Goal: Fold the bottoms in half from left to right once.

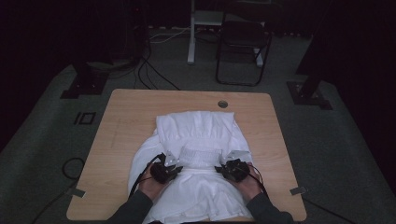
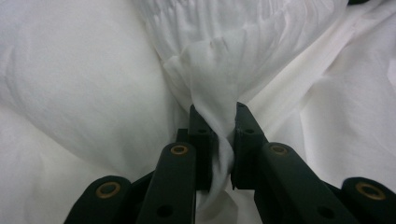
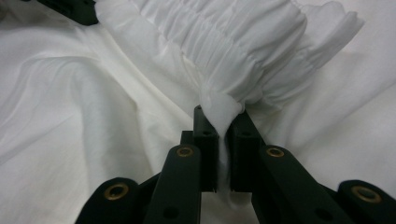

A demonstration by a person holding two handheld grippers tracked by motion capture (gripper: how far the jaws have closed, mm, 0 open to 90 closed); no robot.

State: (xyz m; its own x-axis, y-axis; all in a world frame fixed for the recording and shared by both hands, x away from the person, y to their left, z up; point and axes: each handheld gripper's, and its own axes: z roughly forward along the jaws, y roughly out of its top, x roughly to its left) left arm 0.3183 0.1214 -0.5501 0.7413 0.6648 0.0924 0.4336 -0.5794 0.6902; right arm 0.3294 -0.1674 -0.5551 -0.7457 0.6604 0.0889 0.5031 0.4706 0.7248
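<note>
Two hand-held grippers, left (image 2: 218,122) and right (image 3: 221,122), each clamped on white garment (image 1: 196,130); apparently unlabelled, dim view.

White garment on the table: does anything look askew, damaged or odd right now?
Nothing looks damaged. The white garment lies rumpled, its near edge hanging over the table edge. The left gripper and right gripper each pinch an end of its gathered band, bunching cloth between the jaws.

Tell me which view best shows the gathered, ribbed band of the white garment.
The right gripper view: the white garment's gathered ribbed band spans it close up, pleats distinct. The left gripper view catches one bunched end. The high view shows it whole but small.
</note>
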